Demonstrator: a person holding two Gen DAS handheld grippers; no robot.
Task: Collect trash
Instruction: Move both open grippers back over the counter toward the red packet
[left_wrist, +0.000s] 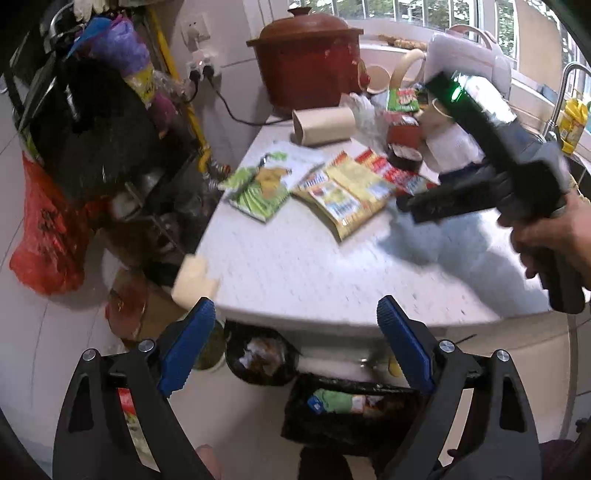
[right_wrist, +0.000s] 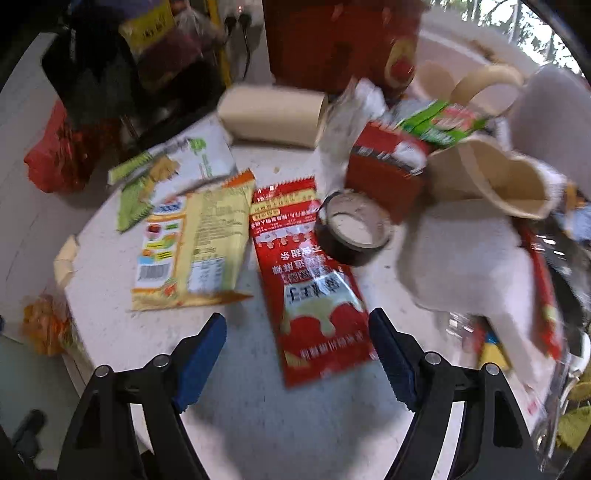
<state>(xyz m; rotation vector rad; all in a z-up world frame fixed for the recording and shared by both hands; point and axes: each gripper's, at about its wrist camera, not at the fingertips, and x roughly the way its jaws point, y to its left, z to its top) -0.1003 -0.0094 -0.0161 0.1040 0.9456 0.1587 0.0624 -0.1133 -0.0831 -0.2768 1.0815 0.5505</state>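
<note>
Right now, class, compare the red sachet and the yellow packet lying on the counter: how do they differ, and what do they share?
The red sachet is narrow and long; the yellow packet is wider. The red sachet shows white lettering and a cream drip picture, while the yellow packet shows a barcode and small print. The red sachet lies between the right gripper's open fingers; the yellow packet lies off to their left. Both lie flat on the white counter.

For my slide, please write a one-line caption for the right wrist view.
Open right tool above a red wrapper and a yellow wrapper on the white counter.
</note>
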